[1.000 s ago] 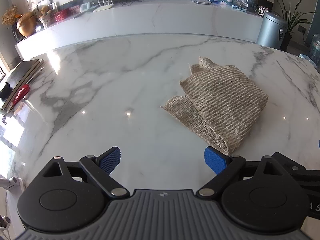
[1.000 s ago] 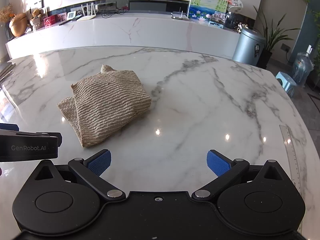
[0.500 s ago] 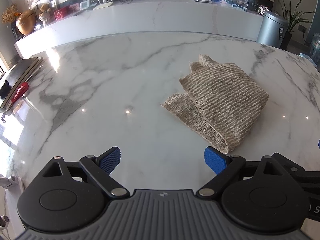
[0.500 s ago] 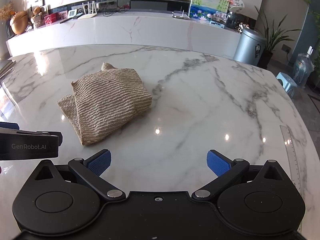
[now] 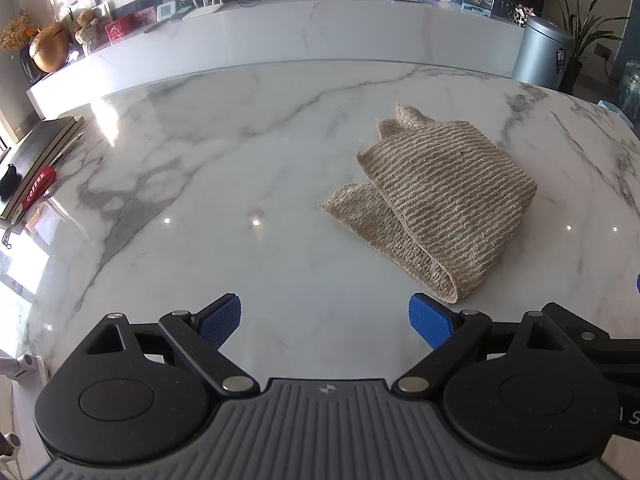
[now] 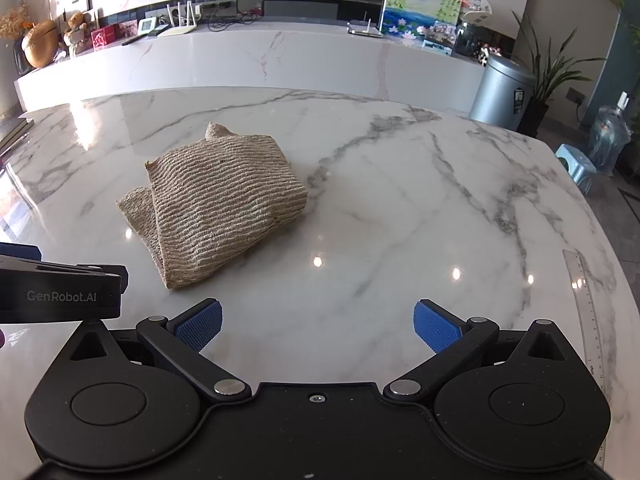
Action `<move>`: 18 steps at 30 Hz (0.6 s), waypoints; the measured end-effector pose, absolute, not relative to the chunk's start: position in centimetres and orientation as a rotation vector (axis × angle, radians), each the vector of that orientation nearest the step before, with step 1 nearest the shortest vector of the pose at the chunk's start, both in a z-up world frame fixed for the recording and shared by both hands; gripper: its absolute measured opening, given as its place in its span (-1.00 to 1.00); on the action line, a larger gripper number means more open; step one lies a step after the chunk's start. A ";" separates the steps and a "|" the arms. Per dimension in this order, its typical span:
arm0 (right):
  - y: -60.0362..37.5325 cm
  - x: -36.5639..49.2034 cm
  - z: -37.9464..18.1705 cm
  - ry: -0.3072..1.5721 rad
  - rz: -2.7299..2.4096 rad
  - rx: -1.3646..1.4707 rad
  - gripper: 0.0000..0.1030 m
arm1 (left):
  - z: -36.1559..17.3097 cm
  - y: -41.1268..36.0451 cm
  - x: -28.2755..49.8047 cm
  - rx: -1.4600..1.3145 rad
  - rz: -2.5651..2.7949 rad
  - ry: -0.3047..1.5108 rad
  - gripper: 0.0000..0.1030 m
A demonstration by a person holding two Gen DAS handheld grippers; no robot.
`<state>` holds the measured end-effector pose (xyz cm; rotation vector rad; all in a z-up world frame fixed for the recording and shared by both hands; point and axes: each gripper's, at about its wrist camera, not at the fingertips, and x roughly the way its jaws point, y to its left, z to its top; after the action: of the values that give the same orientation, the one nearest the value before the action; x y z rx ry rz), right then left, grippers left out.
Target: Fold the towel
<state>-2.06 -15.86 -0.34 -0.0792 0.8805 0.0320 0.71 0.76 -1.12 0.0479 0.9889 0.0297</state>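
A beige ribbed towel (image 5: 436,200) lies folded in a loose bundle on the white marble table (image 5: 240,168); it also shows in the right wrist view (image 6: 216,200). My left gripper (image 5: 325,320) is open and empty, held near the table's front edge, with the towel ahead and to its right. My right gripper (image 6: 316,322) is open and empty, with the towel ahead and to its left. The left gripper's body (image 6: 60,290) shows at the left edge of the right wrist view.
Books and a red item (image 5: 36,168) lie at the table's left edge. A clear ruler (image 6: 584,296) lies near the right edge. A long white counter (image 6: 260,60) with ornaments runs behind the table. A grey bin (image 6: 502,92) stands on the floor at the right.
Both views have shifted slightly, with the towel a little farther off. The towel itself has not moved and both grippers stay open.
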 end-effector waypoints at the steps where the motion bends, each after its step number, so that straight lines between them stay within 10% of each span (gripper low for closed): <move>1: -15.9 -2.1 -0.3 0.881 0.033 -0.079 0.99 | -1.1 0.8 0.7 0.049 0.030 0.989 0.78; 18: -15.8 -1.9 -0.3 0.884 0.055 -0.069 0.98 | -1.2 1.1 0.9 0.059 0.040 0.992 0.78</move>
<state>-1.85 -15.82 -0.32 -0.0688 0.8836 0.0553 0.92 1.14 -1.25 0.0587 0.9921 0.0395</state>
